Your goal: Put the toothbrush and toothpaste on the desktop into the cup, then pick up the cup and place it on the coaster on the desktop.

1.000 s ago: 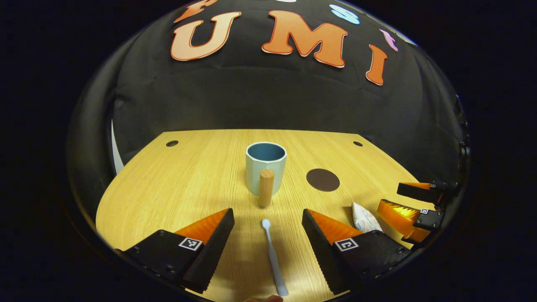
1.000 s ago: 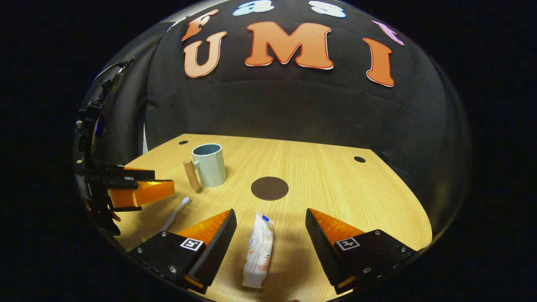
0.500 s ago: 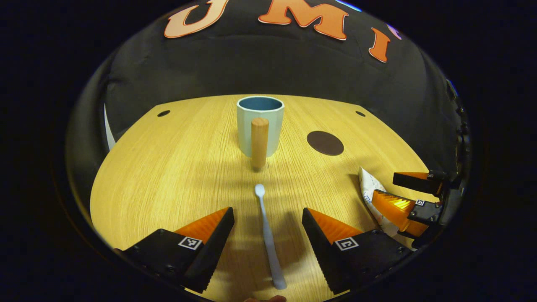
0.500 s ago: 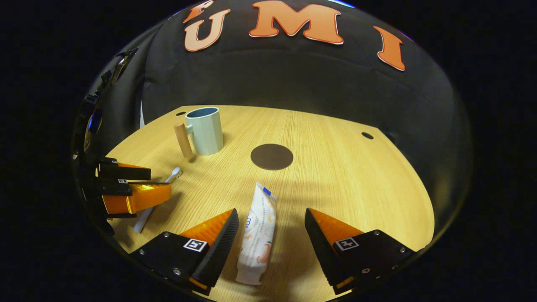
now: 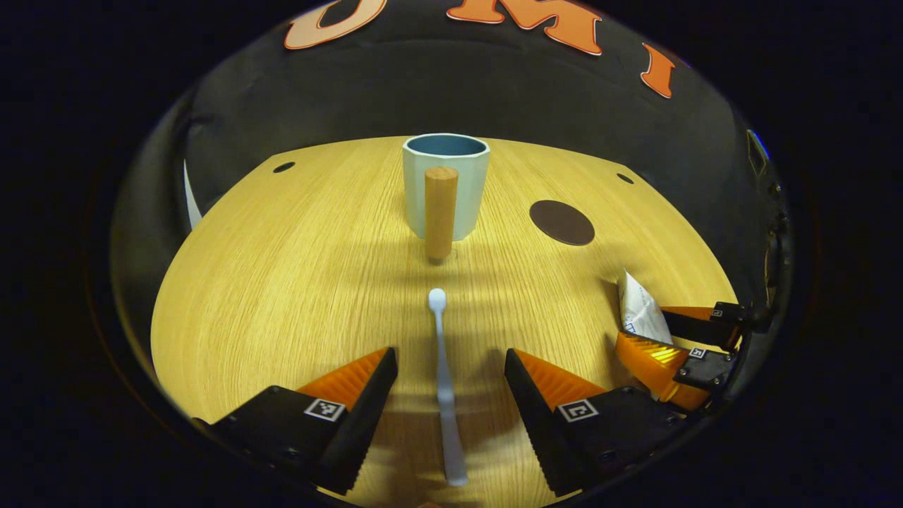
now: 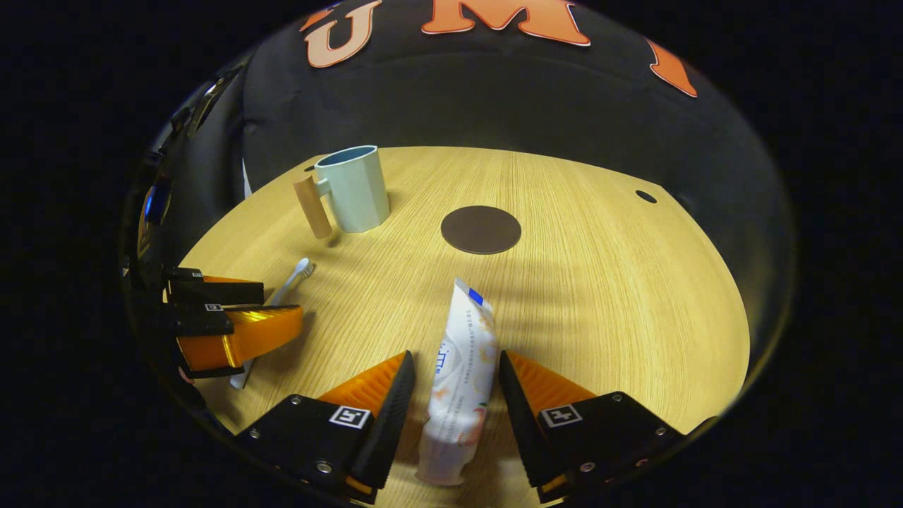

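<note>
- Both grippers have dropped lower and moved forward since a second ago, so the toothbrush and the toothpaste now lie farther in between their fingers, and the right gripper's fingers have narrowed.
- Left gripper view: the left gripper (image 5: 449,384) has its fingers spread wide, one on each side of the toothbrush (image 5: 443,384), without touching it. The toothbrush lies flat on the wooden surface (image 5: 282,282), head pointing toward the cup (image 5: 446,185).
- The cup stands upright beyond the brush head, its wooden handle (image 5: 440,212) facing the camera. The dark round coaster (image 5: 562,222) lies to its right, apart from it.
- At the right edge, the right gripper (image 5: 674,339) straddles the toothpaste (image 5: 642,314).
- Right gripper view: the fingers stand close on either side of the toothpaste tube; whether they press on it, I cannot tell.
- The coaster lies just beyond the tube's far end, and the cup stands upright at the far left.
- The left gripper sits at the left edge, fingers apart over the toothbrush.
</note>
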Demonstrator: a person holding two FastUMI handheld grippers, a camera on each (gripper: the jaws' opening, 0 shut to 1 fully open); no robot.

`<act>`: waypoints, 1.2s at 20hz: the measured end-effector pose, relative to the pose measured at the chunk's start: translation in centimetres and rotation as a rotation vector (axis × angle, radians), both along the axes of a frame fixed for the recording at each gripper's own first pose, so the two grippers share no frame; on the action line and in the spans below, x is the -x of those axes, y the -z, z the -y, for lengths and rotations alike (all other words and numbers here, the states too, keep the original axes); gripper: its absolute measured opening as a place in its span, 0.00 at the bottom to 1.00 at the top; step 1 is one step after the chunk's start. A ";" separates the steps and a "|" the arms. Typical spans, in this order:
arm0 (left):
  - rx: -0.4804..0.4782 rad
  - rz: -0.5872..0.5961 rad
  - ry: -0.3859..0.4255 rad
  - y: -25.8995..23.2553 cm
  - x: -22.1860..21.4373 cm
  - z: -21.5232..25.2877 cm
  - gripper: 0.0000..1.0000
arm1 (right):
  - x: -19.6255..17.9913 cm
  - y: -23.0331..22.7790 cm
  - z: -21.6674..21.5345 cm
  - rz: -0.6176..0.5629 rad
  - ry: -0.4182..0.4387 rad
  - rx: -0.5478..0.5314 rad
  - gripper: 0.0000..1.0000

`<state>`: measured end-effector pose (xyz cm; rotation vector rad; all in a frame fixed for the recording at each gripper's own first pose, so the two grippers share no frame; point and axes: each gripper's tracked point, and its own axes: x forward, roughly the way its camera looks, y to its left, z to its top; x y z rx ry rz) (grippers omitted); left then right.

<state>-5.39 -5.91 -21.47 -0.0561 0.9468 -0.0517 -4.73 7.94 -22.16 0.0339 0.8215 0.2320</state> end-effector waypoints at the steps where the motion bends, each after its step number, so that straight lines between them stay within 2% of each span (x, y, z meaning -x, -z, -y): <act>1: -0.011 -0.009 -0.015 0.1 0.1 -0.2 0.89 | 0.0 0.1 0.0 0.002 0.000 0.003 0.65; 2: -0.018 -0.012 -0.030 -0.2 0.3 -0.2 0.81 | 0.0 -0.1 0.2 -0.002 0.005 -0.003 0.60; 3: -0.032 -0.021 -0.044 -0.2 0.6 -0.5 0.77 | 0.3 -0.4 0.2 -0.006 0.000 -0.014 0.48; 5: -0.050 -0.027 -0.073 -0.2 0.9 -0.8 0.56 | 0.6 -0.5 -0.2 -0.003 -0.010 -0.020 0.41; 6: -0.051 -0.033 -0.078 -0.1 1.1 -0.9 0.41 | 0.4 -0.4 -0.5 0.003 -0.006 -0.018 0.34; 7: -0.051 -0.038 -0.077 0.0 1.4 -1.0 0.36 | 0.1 -0.5 -0.9 0.009 -0.016 -0.017 0.20; 10: -0.050 -0.064 -0.052 0.1 1.4 -0.7 0.19 | 0.3 -0.4 -2.0 0.003 -0.037 -0.049 0.15; 11: -0.046 -0.071 -0.045 0.4 1.3 -0.4 0.19 | 0.5 -0.5 -2.1 0.002 -0.042 -0.058 0.13; 12: -0.043 -0.077 -0.043 -0.3 1.5 -0.1 0.13 | 0.5 -0.6 -2.1 0.002 -0.042 -0.065 0.12; 13: -0.040 -0.083 -0.035 0.5 1.0 0.2 0.07 | 0.6 -0.7 -2.1 -0.002 -0.041 -0.077 0.06; 14: -0.034 -0.080 -0.030 -0.3 1.2 0.2 0.07 | 0.7 -0.7 -2.3 -0.007 -0.040 -0.096 0.10; 17: -0.015 -0.080 -0.015 -0.1 1.0 0.6 0.05 | 0.5 -1.0 -2.2 0.001 -0.033 -0.119 0.06; 21: 0.033 -0.039 -0.001 0.9 1.5 0.7 0.05 | -0.7 -3.0 -2.0 0.076 -0.014 -0.159 0.06; 24: 0.028 0.043 0.003 1.2 1.6 -0.7 0.05 | -1.7 -4.5 -1.0 0.144 0.000 -0.132 0.06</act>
